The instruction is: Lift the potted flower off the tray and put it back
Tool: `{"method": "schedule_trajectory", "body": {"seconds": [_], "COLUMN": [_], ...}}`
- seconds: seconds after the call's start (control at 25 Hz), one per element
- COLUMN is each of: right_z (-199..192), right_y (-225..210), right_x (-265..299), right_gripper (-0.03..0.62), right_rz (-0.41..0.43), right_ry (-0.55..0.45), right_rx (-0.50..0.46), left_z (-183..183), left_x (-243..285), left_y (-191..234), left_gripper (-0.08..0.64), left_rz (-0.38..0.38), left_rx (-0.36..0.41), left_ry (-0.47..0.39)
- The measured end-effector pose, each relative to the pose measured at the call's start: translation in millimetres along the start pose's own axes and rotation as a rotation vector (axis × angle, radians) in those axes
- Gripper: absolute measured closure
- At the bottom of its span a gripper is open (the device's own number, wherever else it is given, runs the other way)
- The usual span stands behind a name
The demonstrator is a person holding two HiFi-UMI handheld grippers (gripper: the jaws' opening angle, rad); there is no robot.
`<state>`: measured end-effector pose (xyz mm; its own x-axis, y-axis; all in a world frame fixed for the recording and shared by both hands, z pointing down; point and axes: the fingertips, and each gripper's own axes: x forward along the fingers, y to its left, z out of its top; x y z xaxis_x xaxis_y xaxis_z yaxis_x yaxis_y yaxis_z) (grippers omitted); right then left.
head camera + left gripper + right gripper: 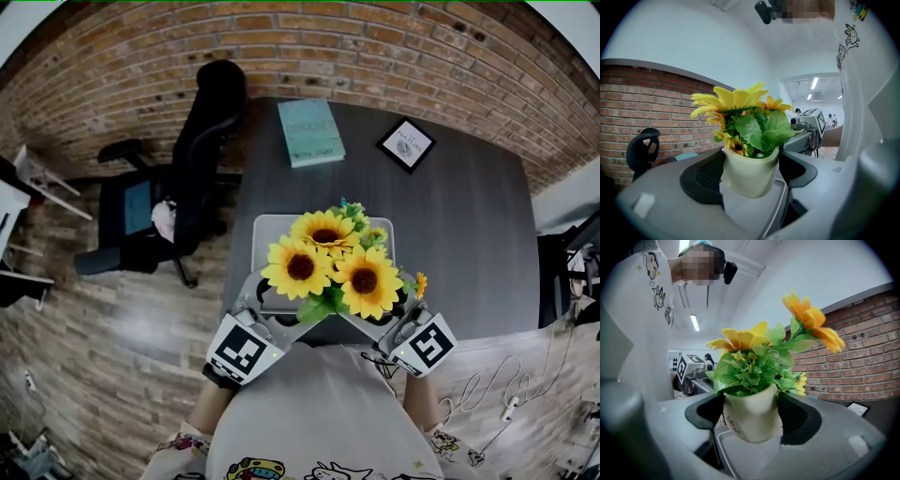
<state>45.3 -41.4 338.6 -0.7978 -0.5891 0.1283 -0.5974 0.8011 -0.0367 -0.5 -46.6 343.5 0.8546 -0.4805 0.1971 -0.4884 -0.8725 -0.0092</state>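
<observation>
A cream pot of artificial sunflowers stands over a grey tray near the front edge of the dark table. My left gripper reaches in from the left and my right gripper from the right. In the left gripper view the pot sits between both black pads, which touch its sides above the tray. In the right gripper view the pot is likewise pressed between both pads over the tray. I cannot tell whether its base rests on the tray.
A teal book and a small framed card lie at the back of the table. A black office chair stands on the floor to the left. Cables lie on the floor at right.
</observation>
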Motion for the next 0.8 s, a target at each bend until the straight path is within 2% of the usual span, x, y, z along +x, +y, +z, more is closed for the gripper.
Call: {"method": "schedule_trajectory", "body": {"seconds": [0.36, 0.8], "right_z": [-5.0, -2.9], "right_y": [0.9, -1.0], "right_x": [-0.2, 1.9], "right_gripper": [0.232, 0.232], "right_rz": [-0.013, -0.017], "right_ry": [-0.005, 0.006], "right_rx": [-0.001, 0.020], "left_z": [-4.7, -2.7], "left_x": [0.8, 1.3], "left_y": [-0.8, 2.3], "left_gripper": [0.175, 0.175], "left_rz": [-0.012, -0.020], "left_rx": [0.012, -0.010], "left_ry": [-0.004, 0.003]}}
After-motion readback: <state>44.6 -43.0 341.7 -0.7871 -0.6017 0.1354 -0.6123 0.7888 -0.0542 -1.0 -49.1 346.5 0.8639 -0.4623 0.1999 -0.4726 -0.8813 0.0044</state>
